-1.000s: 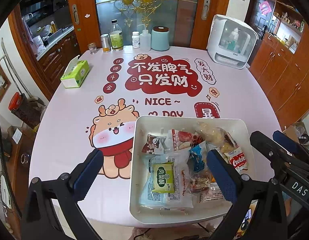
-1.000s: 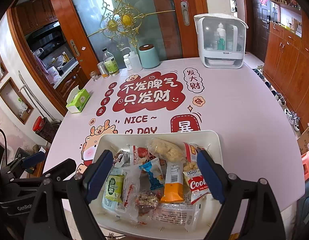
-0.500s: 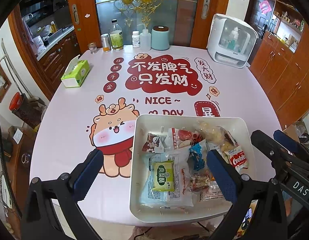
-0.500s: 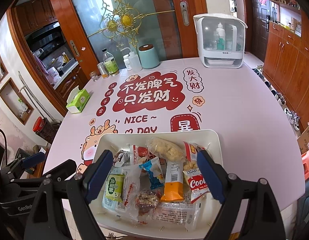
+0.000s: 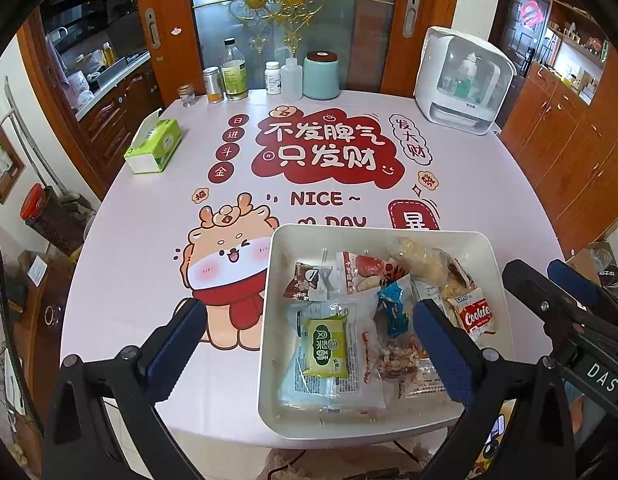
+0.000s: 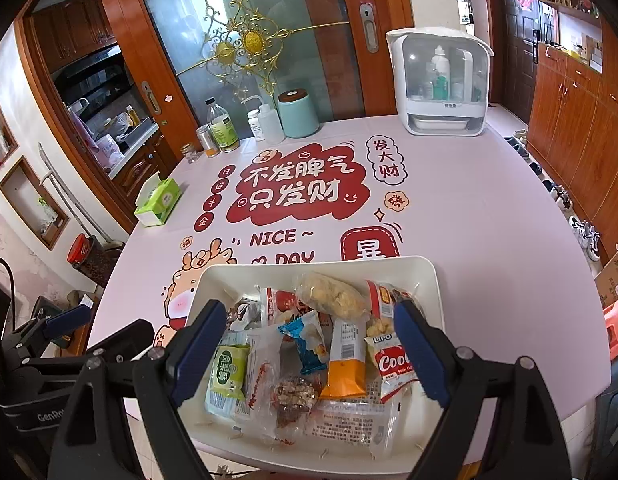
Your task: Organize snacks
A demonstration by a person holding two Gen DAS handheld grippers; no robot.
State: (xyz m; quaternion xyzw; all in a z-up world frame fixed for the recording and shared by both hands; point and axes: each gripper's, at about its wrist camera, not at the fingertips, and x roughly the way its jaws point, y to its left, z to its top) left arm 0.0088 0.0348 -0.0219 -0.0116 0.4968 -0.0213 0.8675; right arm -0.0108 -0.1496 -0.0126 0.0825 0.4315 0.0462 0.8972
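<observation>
hovering over the tray [image 6: 425,276], both grippers [image 6: 305,344] [image 5: 309,342] gape wide, holding nothing. snacks [image 6: 341,356] heaped inside the tray; pick one top packet, pinch its edge cleanly.

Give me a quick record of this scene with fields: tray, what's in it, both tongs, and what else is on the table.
tray: white tray at the table's near edge
contents: loose pile of wrapped snacks, among them a green packet, orange packet, Cookie packet
left tongs: open, empty, above the tray
right tongs: open, empty, above the tray
elsewhere: tissue box, teal canister, white cabinet
</observation>
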